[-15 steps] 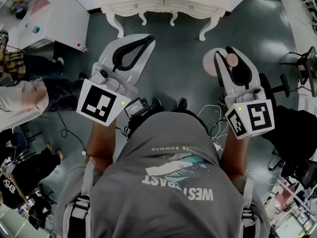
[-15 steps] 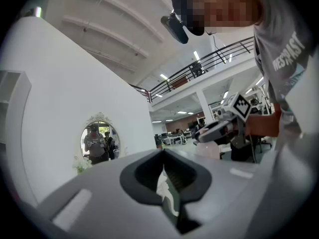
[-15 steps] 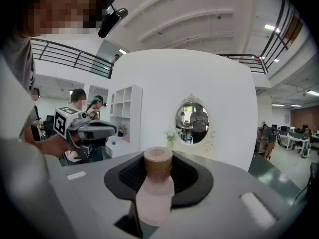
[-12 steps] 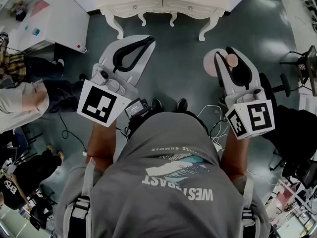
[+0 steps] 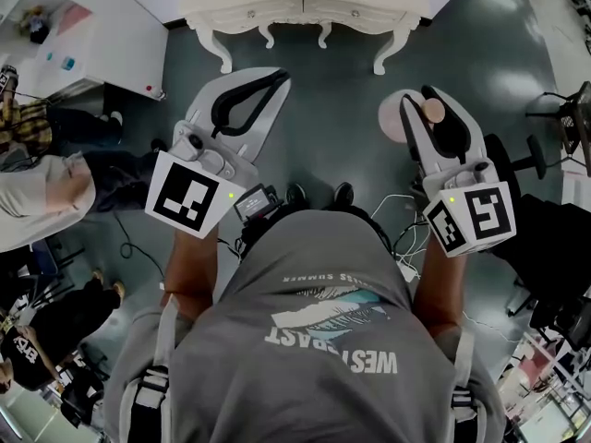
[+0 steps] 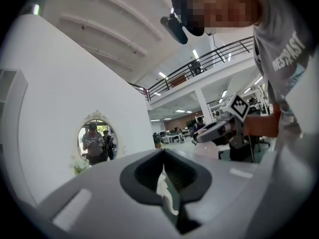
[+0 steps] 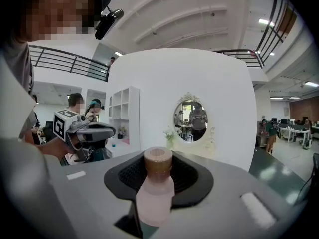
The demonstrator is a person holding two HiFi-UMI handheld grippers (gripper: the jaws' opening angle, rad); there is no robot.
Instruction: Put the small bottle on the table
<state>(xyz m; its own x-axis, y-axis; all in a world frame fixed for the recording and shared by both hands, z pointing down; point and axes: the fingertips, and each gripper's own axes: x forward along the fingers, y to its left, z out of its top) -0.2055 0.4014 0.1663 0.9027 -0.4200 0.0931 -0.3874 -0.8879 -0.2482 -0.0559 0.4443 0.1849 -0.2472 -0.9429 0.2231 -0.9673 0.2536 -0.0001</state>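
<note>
The small bottle is pale pink with a brown cap and stands upright between the dark pads of my right gripper, which is shut on it. From the head view the bottle shows cap-up over the dark green floor, short of the white ornate table. My left gripper is held level beside it at the left. Its jaws are shut with nothing between them, and its own view shows only a thin slit between the pads.
A white shelf unit stands at the far left, with people next to it. An office chair is at the right. Cables lie on the floor by the person's feet. An oval mirror hangs on the white wall.
Both grippers stay where they were, the right one still holding the bottle. Only the head view shifts slightly, and the person at the left moves a little.
</note>
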